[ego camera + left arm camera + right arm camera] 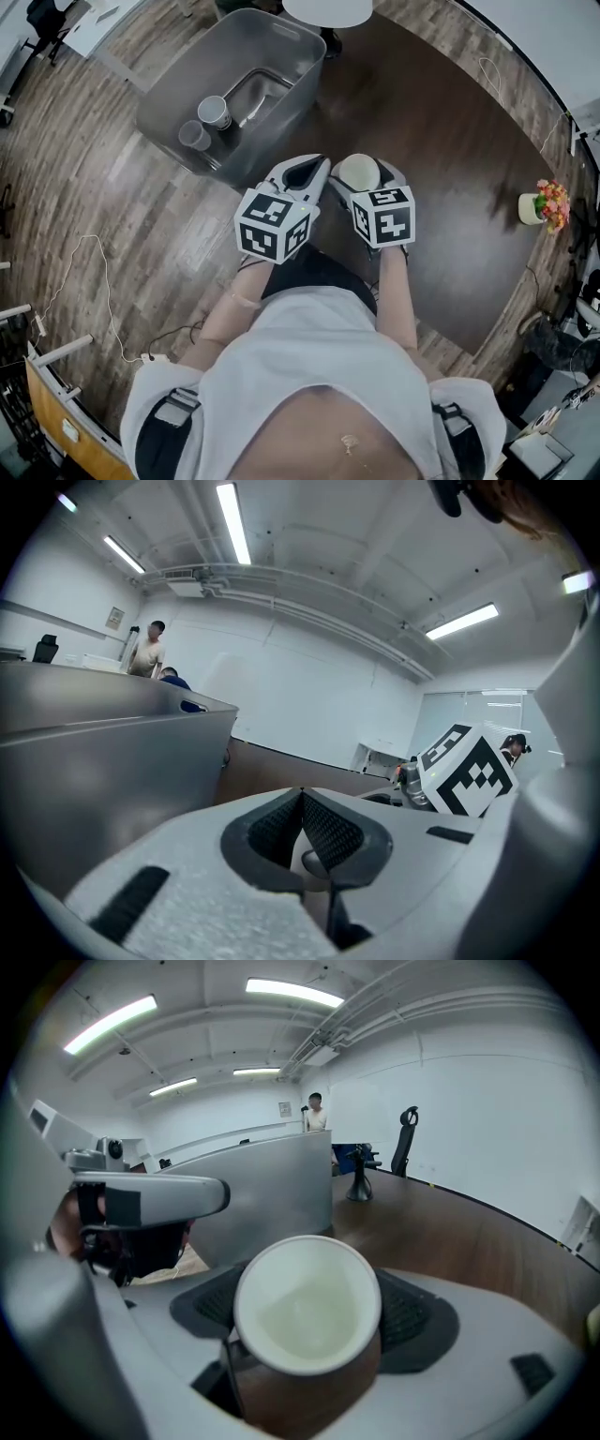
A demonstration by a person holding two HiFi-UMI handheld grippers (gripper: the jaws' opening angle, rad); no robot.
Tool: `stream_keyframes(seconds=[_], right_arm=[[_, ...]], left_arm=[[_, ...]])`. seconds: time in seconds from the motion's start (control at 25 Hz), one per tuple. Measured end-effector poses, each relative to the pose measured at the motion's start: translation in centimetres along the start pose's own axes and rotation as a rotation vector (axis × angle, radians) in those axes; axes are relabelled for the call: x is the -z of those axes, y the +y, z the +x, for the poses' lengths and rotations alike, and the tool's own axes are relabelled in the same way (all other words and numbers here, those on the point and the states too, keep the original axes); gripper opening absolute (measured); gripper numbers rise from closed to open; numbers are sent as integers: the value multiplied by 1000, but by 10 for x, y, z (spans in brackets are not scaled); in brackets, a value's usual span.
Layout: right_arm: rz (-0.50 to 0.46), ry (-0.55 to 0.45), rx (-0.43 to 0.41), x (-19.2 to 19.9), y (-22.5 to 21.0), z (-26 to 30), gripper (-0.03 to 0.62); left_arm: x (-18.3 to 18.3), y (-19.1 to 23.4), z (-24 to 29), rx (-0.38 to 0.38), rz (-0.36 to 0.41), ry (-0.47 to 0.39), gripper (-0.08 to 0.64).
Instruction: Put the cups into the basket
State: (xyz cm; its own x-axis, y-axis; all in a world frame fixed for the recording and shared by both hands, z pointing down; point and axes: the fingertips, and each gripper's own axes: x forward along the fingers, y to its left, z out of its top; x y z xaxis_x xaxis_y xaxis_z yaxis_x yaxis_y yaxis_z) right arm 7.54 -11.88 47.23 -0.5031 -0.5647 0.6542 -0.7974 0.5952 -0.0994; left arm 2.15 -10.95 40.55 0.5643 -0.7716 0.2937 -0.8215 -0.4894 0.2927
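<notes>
the right tongs are gripping a brown paper cup by its sides, mouth up, likely for carrying to the grey basket far left, where two cups are already sitting. the left tongs are staying out of it, pressed together and empty.

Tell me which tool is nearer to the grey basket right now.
Left. The left tool, shut and empty, sits close to the basket. The right tool, shut on a cup, is beside it on the side away from the basket.
</notes>
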Motion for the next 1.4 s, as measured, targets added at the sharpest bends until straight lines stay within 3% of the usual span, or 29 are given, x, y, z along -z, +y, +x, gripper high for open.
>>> stream_keyframes(seconds=[0.32,0.56,0.76,1.24,1.4], right_arm=[[-26,17,-54,-2,26,14,403],[-45,21,-48,-10,25,14,403],[-60,5,-72,-32,32,9,403],[-234,-33,-255,-130,47,-20,403],[-312,-41,-272,-174,47,-26,403]], left_arm=[[3,16,-16,-33,-27,-18,9],[-3,20,-17,-34,-29,-26,9],[-23,22,-21,-21,-15,-51,9],[-116,49,-55,-27,25,-143,9],[-143,69,-68,-8,90,-138,9]])
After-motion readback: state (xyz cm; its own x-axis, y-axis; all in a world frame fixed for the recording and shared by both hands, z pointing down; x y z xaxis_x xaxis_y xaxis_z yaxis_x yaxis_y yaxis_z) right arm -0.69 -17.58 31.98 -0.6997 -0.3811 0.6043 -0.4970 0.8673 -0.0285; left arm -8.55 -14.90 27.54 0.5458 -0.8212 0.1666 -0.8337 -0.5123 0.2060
